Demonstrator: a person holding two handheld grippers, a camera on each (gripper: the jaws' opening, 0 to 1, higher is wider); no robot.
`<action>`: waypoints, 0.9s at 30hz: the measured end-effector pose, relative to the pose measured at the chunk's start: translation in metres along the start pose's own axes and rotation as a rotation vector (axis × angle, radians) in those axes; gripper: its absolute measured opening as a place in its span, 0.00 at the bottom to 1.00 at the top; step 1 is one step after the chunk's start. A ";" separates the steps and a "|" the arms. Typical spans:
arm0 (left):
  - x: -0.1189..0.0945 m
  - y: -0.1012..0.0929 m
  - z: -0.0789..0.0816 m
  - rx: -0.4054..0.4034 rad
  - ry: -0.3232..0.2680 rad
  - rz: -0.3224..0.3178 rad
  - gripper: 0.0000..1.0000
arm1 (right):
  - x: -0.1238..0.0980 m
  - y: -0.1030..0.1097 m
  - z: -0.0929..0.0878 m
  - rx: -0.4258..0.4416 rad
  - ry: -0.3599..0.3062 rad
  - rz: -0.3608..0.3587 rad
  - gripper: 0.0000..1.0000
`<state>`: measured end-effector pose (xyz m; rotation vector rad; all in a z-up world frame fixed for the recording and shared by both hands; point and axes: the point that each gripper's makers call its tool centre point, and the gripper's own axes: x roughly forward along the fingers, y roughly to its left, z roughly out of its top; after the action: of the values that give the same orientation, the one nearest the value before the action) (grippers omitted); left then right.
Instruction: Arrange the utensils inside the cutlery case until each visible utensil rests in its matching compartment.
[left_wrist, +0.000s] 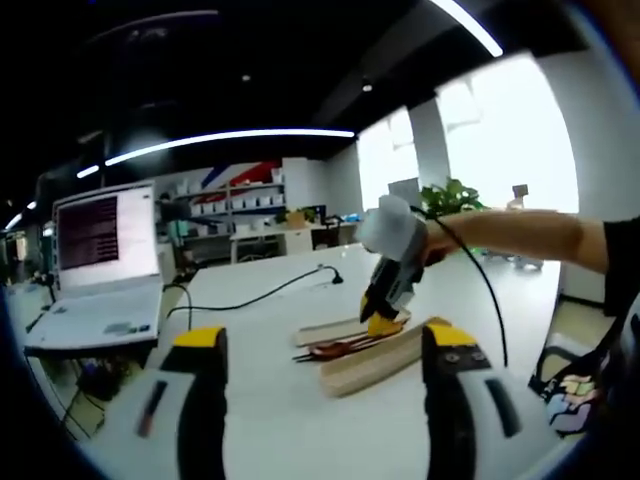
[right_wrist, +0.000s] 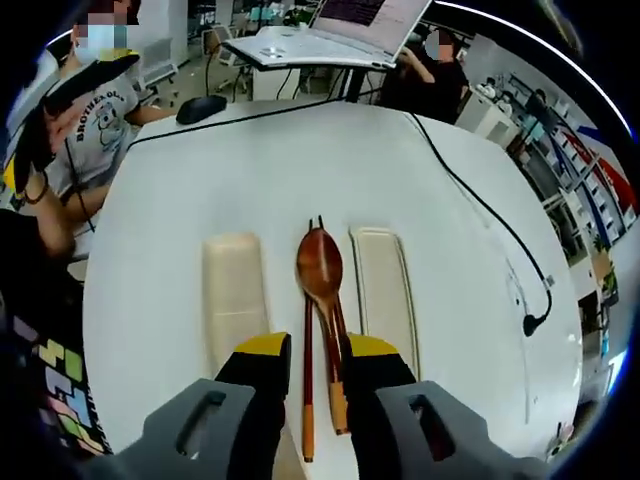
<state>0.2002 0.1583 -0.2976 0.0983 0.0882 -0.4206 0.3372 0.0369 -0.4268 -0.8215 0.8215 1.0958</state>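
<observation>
I count one wooden spoon (right_wrist: 320, 268) and two chopsticks (right_wrist: 308, 400) mid-worktop (right_wrist: 330, 160), between two case halves (right_wrist: 234, 295). My right claw (right_wrist: 318, 365) straddles their handles, jaws apart; left claw (left_wrist: 322, 350) gapes wide.

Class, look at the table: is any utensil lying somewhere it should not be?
Yes. The wooden spoon and chopsticks lie on the bare table, between the two case halves, not in a compartment.
</observation>
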 end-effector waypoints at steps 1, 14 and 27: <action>0.000 0.000 0.000 0.000 0.001 0.000 0.84 | 0.001 0.001 -0.001 0.001 0.007 0.005 0.19; 0.001 0.000 0.001 0.007 -0.005 -0.006 0.82 | 0.019 0.002 -0.007 0.086 0.104 0.042 0.19; 0.003 0.003 -0.001 0.006 0.002 -0.003 0.82 | 0.036 -0.005 -0.016 0.079 0.153 0.023 0.23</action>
<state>0.2037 0.1599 -0.2989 0.1048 0.0892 -0.4240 0.3488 0.0368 -0.4646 -0.8382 0.9984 1.0228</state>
